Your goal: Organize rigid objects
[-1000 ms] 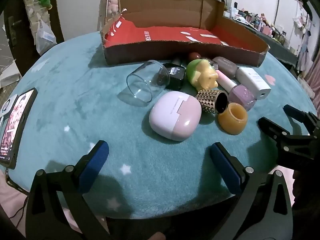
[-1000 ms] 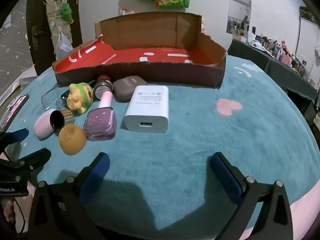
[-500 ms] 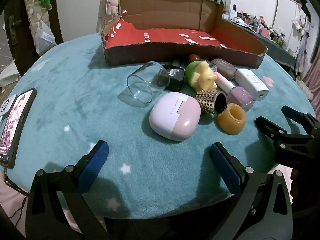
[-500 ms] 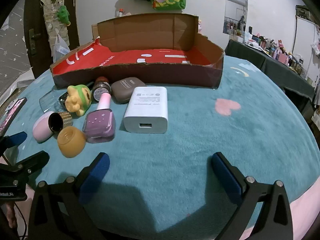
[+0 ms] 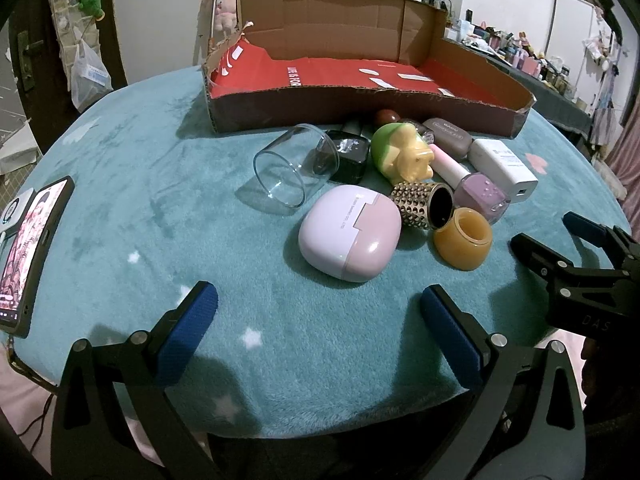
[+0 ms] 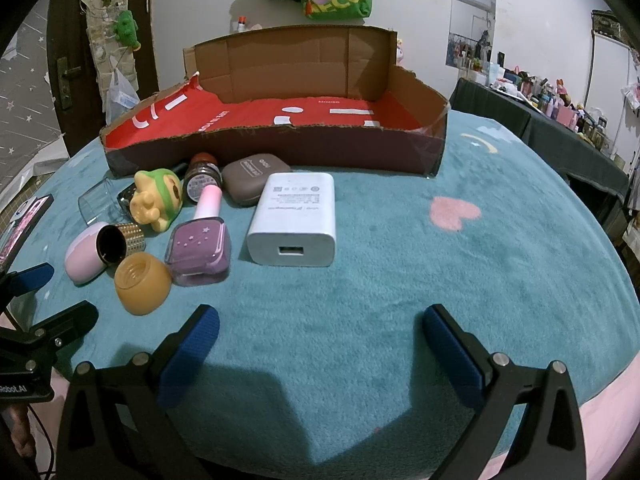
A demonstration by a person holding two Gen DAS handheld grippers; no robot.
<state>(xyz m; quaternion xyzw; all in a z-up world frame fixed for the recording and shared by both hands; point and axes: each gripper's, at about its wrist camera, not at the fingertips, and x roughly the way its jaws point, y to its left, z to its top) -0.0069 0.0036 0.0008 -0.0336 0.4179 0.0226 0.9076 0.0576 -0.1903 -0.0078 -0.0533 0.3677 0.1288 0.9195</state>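
Note:
A cluster of small objects lies before an empty red-lined cardboard box (image 5: 360, 76) (image 6: 280, 116): a glass tumbler on its side (image 5: 290, 168), a pink-lilac earbud case (image 5: 350, 232), a studded gold cap (image 5: 422, 204), an amber jar (image 5: 462, 244) (image 6: 142, 282), a purple nail polish bottle (image 6: 200, 242), a green-yellow toy (image 6: 158, 198), a brown case (image 6: 254, 174) and a white charger (image 6: 294, 218). My left gripper (image 5: 318, 312) is open and empty, short of the earbud case. My right gripper (image 6: 320, 332) is open and empty, short of the charger.
The objects rest on a round table with a teal fleece cover (image 5: 140, 200). A phone (image 5: 32, 248) lies at the table's left edge. The right gripper shows at the right of the left wrist view (image 5: 580, 256). Cluttered shelves stand beyond the table at the right.
Both grippers have risen and tipped slightly, so the box and objects sit a little lower in view. Nothing on the table has moved and both stay open.

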